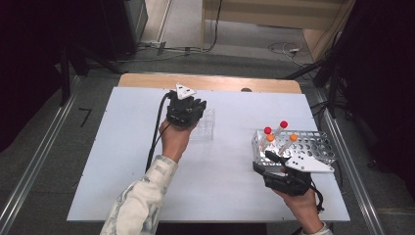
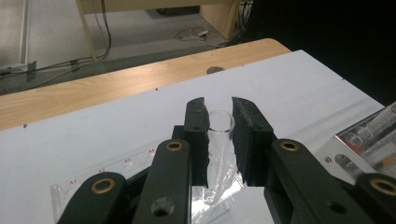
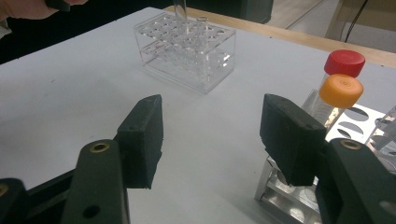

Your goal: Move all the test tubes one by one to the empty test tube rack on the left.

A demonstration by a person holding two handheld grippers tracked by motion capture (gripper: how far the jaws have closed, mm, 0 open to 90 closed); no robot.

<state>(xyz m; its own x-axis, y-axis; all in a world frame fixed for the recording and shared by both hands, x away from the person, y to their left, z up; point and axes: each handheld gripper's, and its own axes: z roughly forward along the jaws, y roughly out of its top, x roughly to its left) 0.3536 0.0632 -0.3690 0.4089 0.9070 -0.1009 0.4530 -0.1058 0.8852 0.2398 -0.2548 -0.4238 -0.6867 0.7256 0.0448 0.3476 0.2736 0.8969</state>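
Here, left gripper (image 2: 219, 135) closed on an uncapped glass test tube (image 2: 218, 149) over the clear acrylic rack (image 1: 204, 125), mid-table, right gripper (image 3: 210, 135) wide open and empty, just beside the metal rack (image 1: 313, 144) of capped tubes (image 1: 280, 128).

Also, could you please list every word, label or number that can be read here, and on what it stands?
"A1", in red, on the edge of the clear rack.
Further red marks along that edge: too blurred to read.
Printed scale on the capped tubes: too blurred to read.
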